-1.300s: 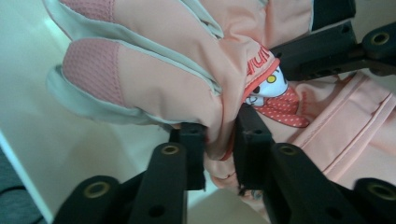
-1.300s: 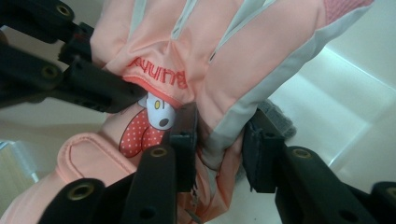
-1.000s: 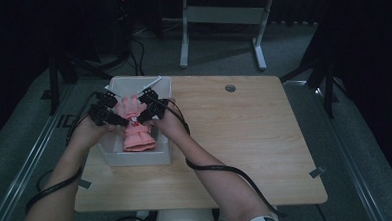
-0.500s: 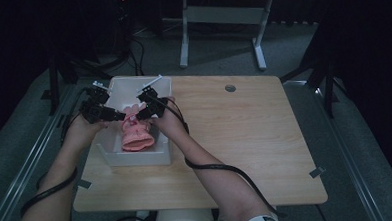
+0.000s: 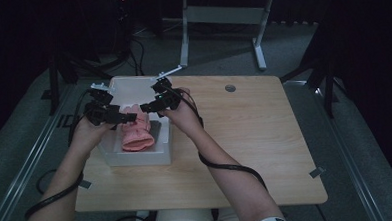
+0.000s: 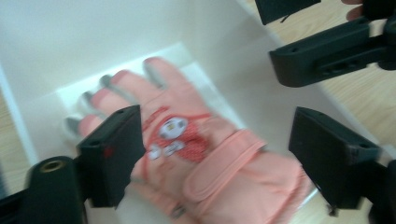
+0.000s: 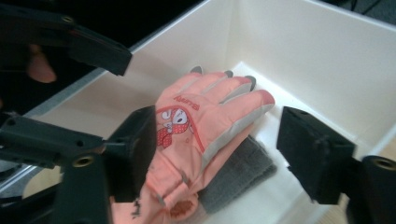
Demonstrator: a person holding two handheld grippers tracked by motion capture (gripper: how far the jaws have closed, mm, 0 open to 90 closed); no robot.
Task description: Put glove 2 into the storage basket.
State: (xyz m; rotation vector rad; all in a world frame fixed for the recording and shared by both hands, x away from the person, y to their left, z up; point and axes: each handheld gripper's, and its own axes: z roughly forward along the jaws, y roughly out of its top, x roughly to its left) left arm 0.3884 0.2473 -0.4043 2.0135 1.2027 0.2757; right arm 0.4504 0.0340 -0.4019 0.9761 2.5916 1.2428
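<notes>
We hold both claws over a white box (image 5: 136, 155) at the left end of the table (image 5: 245, 138), where a padded pink glove (image 5: 136, 134) lies flat on a grey cloth (image 7: 240, 175). The left claw (image 5: 125, 117) and the right claw (image 5: 146, 107) both stand wide, their jaws just having been opening, with nothing pressed between them. The glove is free below.

We judge the glove light, soft and floppy, likely to sag and fold from any single grip. It is not fragile, and its fabric should give the pads fair hold. The thick cuff with its strap (image 6: 219, 163) looks the surest place to pinch, with the fingertips (image 7: 233, 86) as a second hold to keep it spread.

From the left claw's own camera, the glove (image 6: 196, 154) lies between and beneath the jaws, fingers toward 11 o'clock. From the right claw's camera, it (image 7: 201, 126) lies just beneath, close by the jaw at 8 o'clock, fingers toward 1 o'clock.
</notes>
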